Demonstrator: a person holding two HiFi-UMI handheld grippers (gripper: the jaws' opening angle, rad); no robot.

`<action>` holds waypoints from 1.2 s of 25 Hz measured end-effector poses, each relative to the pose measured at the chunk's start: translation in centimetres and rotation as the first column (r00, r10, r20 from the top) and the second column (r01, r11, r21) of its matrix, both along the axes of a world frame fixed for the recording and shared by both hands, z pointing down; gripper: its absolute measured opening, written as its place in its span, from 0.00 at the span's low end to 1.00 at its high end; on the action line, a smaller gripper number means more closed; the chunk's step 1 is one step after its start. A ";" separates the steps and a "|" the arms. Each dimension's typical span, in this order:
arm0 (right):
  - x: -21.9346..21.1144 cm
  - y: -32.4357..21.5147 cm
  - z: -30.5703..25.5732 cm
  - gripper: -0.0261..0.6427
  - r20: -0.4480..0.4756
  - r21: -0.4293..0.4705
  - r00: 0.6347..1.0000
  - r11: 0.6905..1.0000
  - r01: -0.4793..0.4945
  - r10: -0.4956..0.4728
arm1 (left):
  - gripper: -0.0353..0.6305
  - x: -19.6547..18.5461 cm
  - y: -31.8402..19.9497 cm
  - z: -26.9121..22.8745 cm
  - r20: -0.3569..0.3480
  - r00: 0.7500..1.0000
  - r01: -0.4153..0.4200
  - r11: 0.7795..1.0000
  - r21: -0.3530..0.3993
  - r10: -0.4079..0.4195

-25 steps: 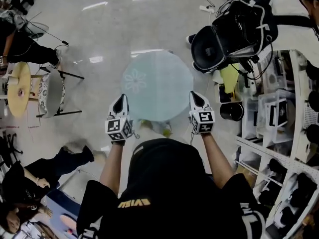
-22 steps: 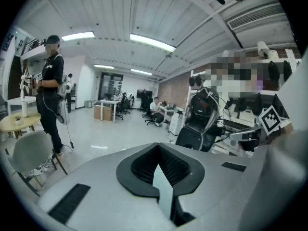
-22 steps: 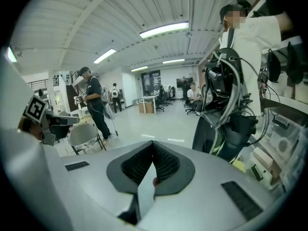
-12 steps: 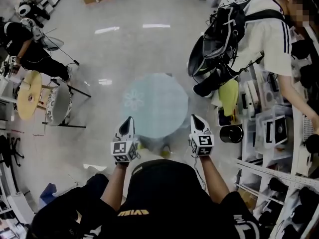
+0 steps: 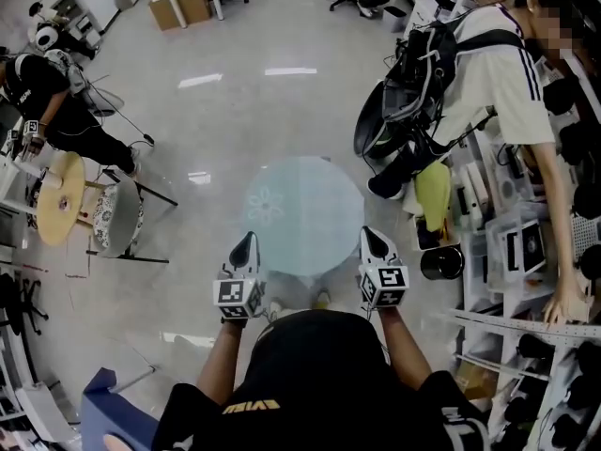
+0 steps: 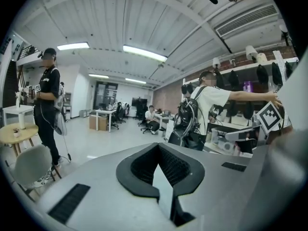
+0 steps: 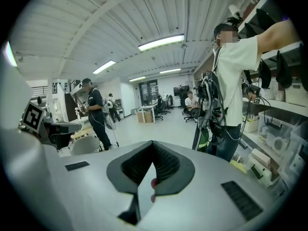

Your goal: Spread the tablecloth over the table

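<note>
Office floor [image 5: 235, 111] overhead, gripper views show pinched tablecloth [image 6: 162, 186]

We see a person [image 5: 502, 73] with a backpack [image 5: 413, 64] by the shelves [image 5: 512, 324], a black bin [image 5: 439, 263], and a grey chair [image 5: 120, 216].

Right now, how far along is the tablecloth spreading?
Done: the pale tablecloth looks opened out into a flat round, flower print up. In hand: the left hand-held gripper and right hand-held gripper are each shut on its near edge, a thin sheet between the jaws. Left: lower that edge, release, and check the overhang, which I cannot judge from here.
</note>
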State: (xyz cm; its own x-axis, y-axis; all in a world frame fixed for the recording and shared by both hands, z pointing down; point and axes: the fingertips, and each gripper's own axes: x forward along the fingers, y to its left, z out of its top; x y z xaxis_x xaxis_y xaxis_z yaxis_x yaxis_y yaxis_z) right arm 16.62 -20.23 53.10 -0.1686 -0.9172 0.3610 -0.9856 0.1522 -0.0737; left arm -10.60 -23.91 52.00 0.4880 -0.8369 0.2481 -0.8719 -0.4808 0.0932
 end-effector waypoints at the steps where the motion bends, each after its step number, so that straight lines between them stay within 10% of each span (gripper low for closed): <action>1: -0.7 -0.2 -0.3 0.04 -0.002 0.002 1.000 1.000 0.001 -0.001 | 0.08 -0.4 -0.2 -0.2 0.002 1.000 -0.002 1.000 0.006 0.002; 30: -3.9 -1.5 -2.0 0.04 -0.052 0.008 0.999 1.000 -0.004 0.005 | 0.08 -3.5 -2.3 -1.5 -0.032 0.999 -0.004 1.000 0.021 0.005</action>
State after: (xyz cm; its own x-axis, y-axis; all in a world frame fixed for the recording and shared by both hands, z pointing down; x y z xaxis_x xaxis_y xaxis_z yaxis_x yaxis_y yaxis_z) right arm 12.73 -21.68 51.06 -0.1454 -0.9209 0.3616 -0.9888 0.1479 -0.0207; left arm -14.05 -26.22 50.54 0.4991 -0.8395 0.2148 -0.8665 -0.4868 0.1106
